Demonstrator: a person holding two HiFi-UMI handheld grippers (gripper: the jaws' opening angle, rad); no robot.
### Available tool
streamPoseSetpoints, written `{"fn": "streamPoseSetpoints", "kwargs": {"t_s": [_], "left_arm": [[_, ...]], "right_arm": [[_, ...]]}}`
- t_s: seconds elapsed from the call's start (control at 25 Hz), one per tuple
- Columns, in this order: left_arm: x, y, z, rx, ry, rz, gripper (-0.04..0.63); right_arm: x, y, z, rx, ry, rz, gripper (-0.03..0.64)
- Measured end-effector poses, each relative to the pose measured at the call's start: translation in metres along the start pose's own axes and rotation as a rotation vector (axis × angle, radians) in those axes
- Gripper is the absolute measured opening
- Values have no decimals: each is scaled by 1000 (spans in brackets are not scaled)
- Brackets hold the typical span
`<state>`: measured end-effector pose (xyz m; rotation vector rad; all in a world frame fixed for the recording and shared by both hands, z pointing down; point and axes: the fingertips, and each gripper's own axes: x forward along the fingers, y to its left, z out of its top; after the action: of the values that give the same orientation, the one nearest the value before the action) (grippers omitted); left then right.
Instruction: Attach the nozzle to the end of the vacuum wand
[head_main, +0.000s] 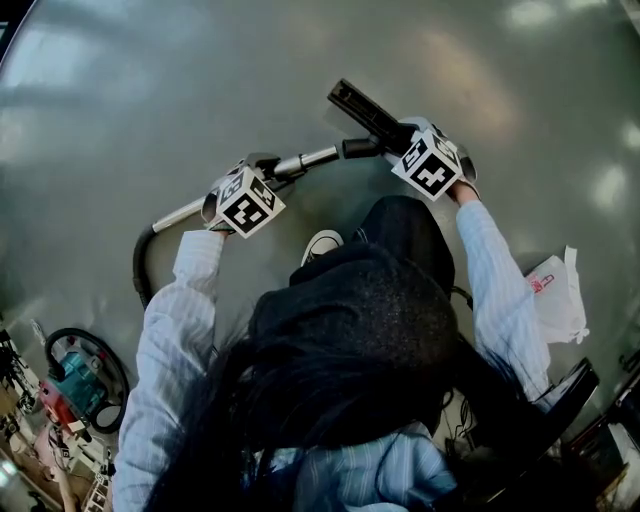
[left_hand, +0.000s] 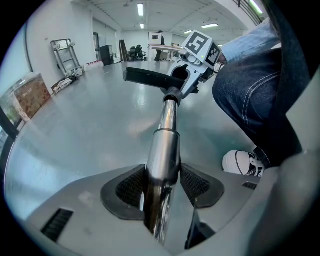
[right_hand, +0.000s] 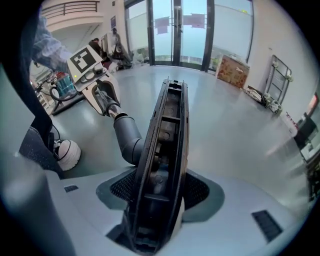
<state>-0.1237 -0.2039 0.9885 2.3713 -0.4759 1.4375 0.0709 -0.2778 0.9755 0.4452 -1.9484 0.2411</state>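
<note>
The silver vacuum wand (head_main: 305, 159) slants across the grey floor, and my left gripper (head_main: 250, 196) is shut on its tube. In the left gripper view the wand (left_hand: 167, 130) runs up between the pads to a black collar. The black floor nozzle (head_main: 362, 108) is clamped in my right gripper (head_main: 428, 160). In the right gripper view the nozzle (right_hand: 165, 145) stands on edge between the pads with its underside showing. Its grey neck (right_hand: 127, 136) bends toward the wand's end, and the two meet there. How deeply they are joined I cannot tell.
A black hose (head_main: 140, 265) curves from the wand's lower end toward the red and teal vacuum body (head_main: 75, 385) at bottom left. A white shoe (head_main: 322, 243) is below the wand. A white bag (head_main: 556, 297) lies at right. Boxes (right_hand: 233, 70) and carts stand far off.
</note>
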Motion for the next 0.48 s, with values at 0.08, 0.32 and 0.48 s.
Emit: {"fn": "streamPoseSetpoints", "kwargs": {"t_s": [0.08, 0.32, 0.48], "left_arm": [[-7, 3, -3, -3, -4, -2, 222], [-9, 2, -2, -6, -5, 3, 222], [-11, 4, -1, -12, -1, 11, 222]], "right_arm": [[1, 3, 12, -57, 7, -5, 255], [4, 7, 29, -129, -4, -1, 255], [1, 4, 35, -157, 6, -9, 255]]}}
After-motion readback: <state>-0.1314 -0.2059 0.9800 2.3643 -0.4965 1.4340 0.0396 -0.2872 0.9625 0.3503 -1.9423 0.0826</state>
